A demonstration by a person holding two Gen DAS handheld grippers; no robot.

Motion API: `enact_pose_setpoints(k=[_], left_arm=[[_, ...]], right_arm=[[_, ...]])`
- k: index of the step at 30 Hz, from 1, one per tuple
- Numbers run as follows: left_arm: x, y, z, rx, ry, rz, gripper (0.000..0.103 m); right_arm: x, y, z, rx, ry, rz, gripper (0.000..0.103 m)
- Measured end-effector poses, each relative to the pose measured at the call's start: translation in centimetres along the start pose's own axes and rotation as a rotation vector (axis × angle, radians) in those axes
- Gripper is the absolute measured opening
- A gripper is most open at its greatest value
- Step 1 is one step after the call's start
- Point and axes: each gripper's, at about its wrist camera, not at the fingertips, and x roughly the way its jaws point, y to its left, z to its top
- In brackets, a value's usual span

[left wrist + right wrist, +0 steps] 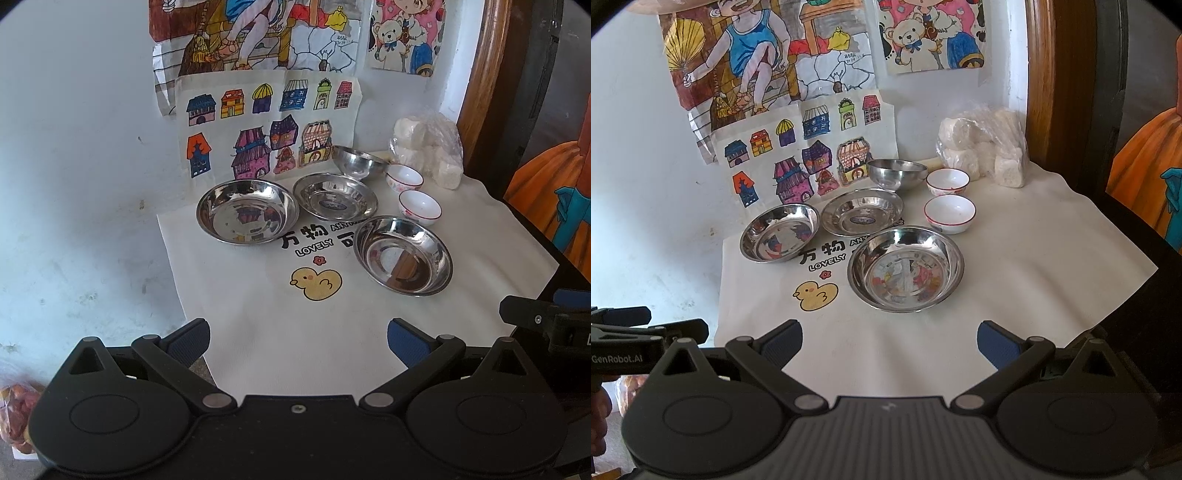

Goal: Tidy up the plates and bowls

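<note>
Both your left gripper (298, 341) and right gripper (889, 341) have their fingers spread wide and hold nothing. Ahead of the right fingers lies the nearest steel plate (905, 268), with two white bowls (949, 213) beyond it. The plate looks light, stiff and slippery, so pinch its rim. The bowls are probably ceramic and fragile.

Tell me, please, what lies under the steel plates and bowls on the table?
A white cloth printed with a yellow duck and black lettering lies under them. The middle steel plate and nearest steel plate cover part of the lettering; the table beneath is hidden.
</note>
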Motion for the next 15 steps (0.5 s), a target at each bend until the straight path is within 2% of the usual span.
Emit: enact_pose_setpoints(k=[15], left_arm=[[0.9, -0.5, 0.7, -0.016, 0.038, 0.023, 0.102]], right_arm=[[1.3, -0.8, 0.5, -0.014, 0.032, 0.032, 0.103]])
